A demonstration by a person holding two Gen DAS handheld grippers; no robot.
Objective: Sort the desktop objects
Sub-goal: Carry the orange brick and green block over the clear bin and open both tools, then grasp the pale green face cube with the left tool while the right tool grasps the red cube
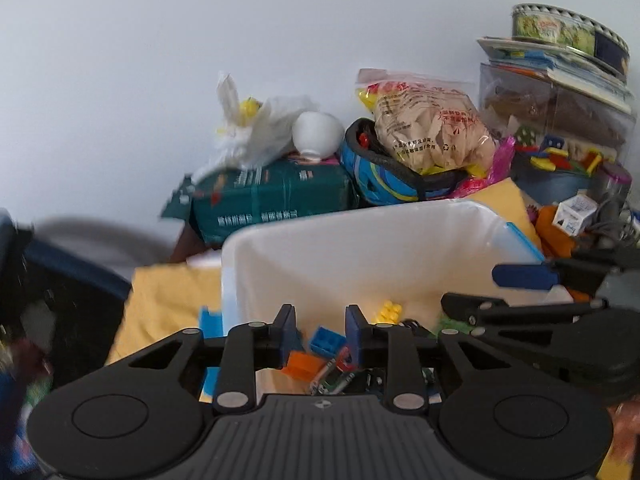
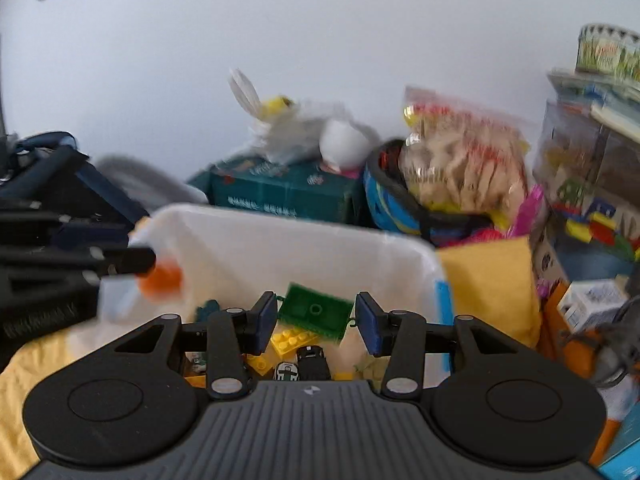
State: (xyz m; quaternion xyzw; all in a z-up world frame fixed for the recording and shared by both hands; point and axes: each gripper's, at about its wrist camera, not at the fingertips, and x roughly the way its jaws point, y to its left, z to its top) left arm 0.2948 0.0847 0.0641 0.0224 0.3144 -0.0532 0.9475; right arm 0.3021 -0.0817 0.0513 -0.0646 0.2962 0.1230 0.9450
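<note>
A white plastic bin [image 1: 360,240] stands on a yellow cloth [image 1: 168,300] and holds loose toy bricks: a blue brick [image 1: 326,340], a yellow brick [image 1: 390,311], an orange brick [image 1: 306,364]. My left gripper [image 1: 320,332] hovers over the bin's near side, open and empty. The right wrist view shows the same bin [image 2: 280,240] with a green plate [image 2: 314,314], yellow bricks [image 2: 294,340] and a small black toy car [image 2: 314,362]. My right gripper [image 2: 316,322] is open and empty above them. The other gripper's fingers [image 2: 132,260] reach in from the left by an orange piece [image 2: 162,280].
Clutter lines the wall behind the bin: a green box [image 1: 272,196], a white bowl [image 1: 318,134], a blue helmet [image 1: 384,176] under a bag of snacks [image 1: 432,132], a clear box of toys [image 1: 560,128] with a tin [image 1: 568,30] on top. A dark bag [image 2: 60,184] lies left.
</note>
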